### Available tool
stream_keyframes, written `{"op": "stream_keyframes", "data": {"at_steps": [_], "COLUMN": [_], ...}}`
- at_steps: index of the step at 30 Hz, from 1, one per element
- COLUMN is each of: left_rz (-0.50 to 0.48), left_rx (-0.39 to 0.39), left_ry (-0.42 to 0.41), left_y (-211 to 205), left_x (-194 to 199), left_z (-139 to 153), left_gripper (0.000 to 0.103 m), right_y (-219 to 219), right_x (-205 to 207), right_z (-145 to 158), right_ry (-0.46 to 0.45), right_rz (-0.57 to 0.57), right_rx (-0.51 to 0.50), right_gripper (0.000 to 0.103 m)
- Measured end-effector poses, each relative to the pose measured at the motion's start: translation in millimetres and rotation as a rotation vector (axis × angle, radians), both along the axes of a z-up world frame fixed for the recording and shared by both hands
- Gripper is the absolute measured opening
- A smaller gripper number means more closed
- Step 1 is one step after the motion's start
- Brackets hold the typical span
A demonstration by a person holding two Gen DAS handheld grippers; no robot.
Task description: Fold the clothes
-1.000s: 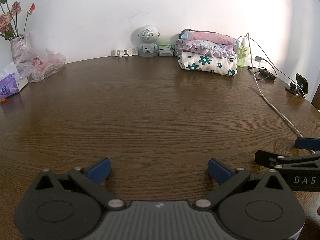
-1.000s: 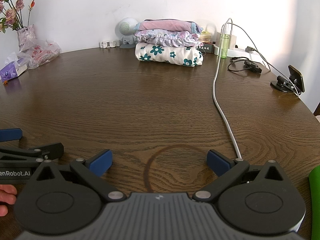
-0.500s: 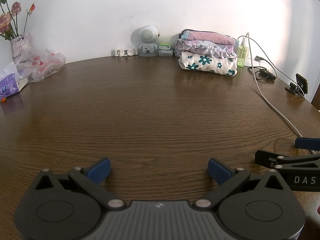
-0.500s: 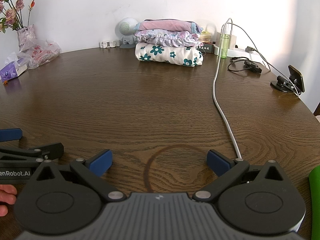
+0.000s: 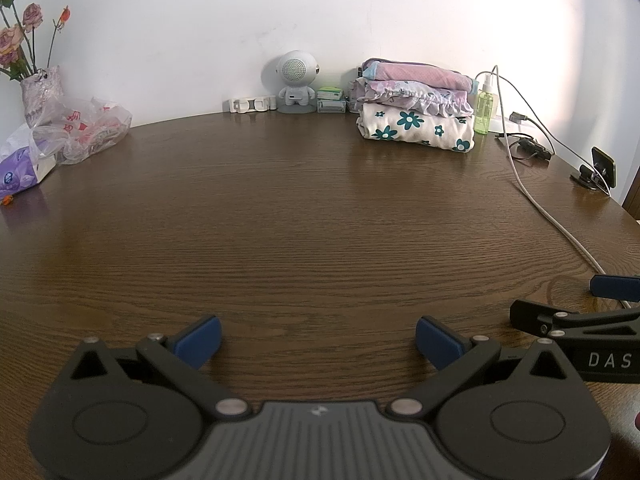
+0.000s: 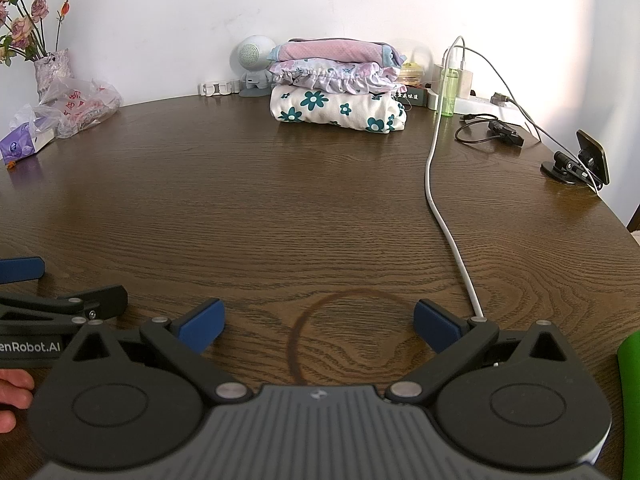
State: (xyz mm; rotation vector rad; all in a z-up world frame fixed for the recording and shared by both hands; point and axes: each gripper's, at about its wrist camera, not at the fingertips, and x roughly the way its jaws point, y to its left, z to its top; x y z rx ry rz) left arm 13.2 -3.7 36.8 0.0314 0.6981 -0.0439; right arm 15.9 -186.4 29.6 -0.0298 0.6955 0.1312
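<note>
A stack of three folded clothes [image 5: 416,108] sits at the far side of the brown wooden table [image 5: 300,220]: a pink one on top, a frilled lilac one, a white one with teal flowers below. It also shows in the right wrist view [image 6: 336,88]. My left gripper [image 5: 318,340] is open and empty, low over the near table edge. My right gripper [image 6: 318,324] is open and empty beside it, on its right. Each gripper's side shows in the other's view.
A white cable [image 6: 444,208] runs down the right side of the table to the right gripper. A green spray bottle [image 5: 485,108], a phone stand [image 6: 580,160], a robot-shaped speaker [image 5: 296,80], a plastic bag [image 5: 80,128], a tissue pack and a vase stand along the far edge. A green object [image 6: 628,400] is at the near right.
</note>
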Motion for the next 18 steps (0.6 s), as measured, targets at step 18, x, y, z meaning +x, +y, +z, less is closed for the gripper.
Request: {"op": "stream_keyframes", "data": {"at_steps": [18], "left_rz": [0.0], "left_rx": [-0.002], "left_ry": [0.001], "left_y": [1.4], "left_x": [0.9], "left_z": [0.3], "left_gripper": [0.103], "right_y": [1.8], "right_x": [-1.4], "right_z": [0.2], "right_ry": [0.0], "right_rz": [-0.023], "right_rx": [0.0], "right_gripper": [0.102]}}
